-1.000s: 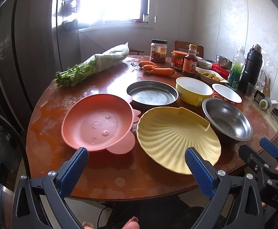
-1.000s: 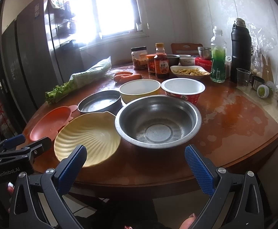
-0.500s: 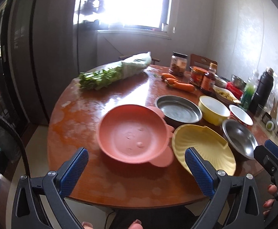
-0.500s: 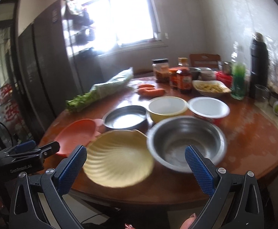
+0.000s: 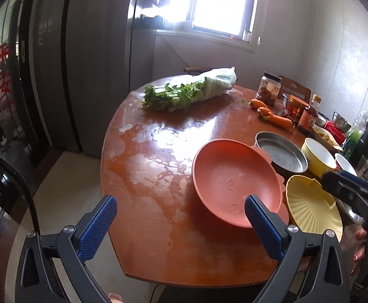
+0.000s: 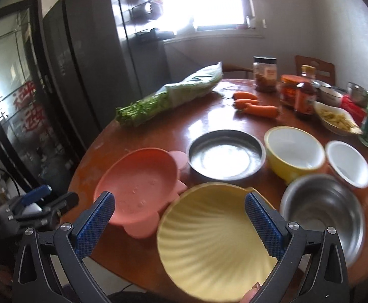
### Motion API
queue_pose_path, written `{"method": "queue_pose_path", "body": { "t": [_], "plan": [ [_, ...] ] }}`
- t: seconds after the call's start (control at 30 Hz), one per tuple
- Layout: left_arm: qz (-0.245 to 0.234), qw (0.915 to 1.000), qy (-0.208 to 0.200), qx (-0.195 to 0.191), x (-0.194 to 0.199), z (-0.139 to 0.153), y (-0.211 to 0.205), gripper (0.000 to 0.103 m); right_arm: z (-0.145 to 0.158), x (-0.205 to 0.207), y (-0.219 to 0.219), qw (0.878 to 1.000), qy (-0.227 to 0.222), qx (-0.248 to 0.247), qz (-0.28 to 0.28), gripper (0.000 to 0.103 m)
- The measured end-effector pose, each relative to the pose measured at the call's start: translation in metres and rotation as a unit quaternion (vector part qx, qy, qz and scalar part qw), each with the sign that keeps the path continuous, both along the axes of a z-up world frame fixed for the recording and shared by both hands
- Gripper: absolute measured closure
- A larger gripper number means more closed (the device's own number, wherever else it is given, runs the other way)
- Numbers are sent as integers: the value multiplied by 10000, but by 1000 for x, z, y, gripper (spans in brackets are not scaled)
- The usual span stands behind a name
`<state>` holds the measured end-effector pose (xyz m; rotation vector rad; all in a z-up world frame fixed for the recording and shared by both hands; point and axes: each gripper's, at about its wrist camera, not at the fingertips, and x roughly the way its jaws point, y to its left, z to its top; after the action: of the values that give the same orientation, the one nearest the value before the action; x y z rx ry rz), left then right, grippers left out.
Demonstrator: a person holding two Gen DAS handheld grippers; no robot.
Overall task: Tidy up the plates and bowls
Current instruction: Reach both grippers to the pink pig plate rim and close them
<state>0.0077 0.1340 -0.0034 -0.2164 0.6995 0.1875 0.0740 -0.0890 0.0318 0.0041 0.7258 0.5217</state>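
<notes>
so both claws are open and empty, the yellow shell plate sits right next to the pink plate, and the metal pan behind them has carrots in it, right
Not quite: the metal pan is empty. The right wrist view shows the carrots lying on the table farther back. The rest holds: the left claw and right claw are open and empty, and the yellow shell plate sits beside the pink plate.

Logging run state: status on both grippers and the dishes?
Left gripper open, empty. Right gripper open over yellow shell plate. Pink plate touching it. Nothing stacked; no obstruction.
</notes>
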Motion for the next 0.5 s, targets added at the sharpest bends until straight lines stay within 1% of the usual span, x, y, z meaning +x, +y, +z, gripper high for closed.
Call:
{"method": "queue_pose_path", "body": {
  "t": [0.1, 0.23, 0.3, 0.37, 0.4, 0.43, 0.5],
  "plan": [
    [-51, 10000, 64, -22, 8, -5, 2, 1, -4, 15, 18, 9998, 150, -112, 116, 0],
    [-149, 9997, 159, -80, 20, -11, 4, 1, -9, 30, 36, 9991, 124, -337, 232, 0],
    [-214, 9995, 213, -133, 26, -14, 3, 1, -14, 37, 44, 9986, 173, -342, 367, 3],
    [-247, 9992, 282, -168, 31, -18, 3, 1, -18, 41, 51, 9979, 157, -504, 379, 7],
    [-262, 9989, 332, -178, 34, -21, 3, 1, -21, 43, 55, 9973, 144, -572, 440, 12],
    [-266, 9988, 358, -194, 35, -22, 3, 1, -24, 46, 57, 9968, 185, -607, 486, 22],
    [-288, 9985, 396, -232, 39, -25, 3, 2, -31, 54, 61, 9955, 403, -621, 589, 37]
  ]
}}
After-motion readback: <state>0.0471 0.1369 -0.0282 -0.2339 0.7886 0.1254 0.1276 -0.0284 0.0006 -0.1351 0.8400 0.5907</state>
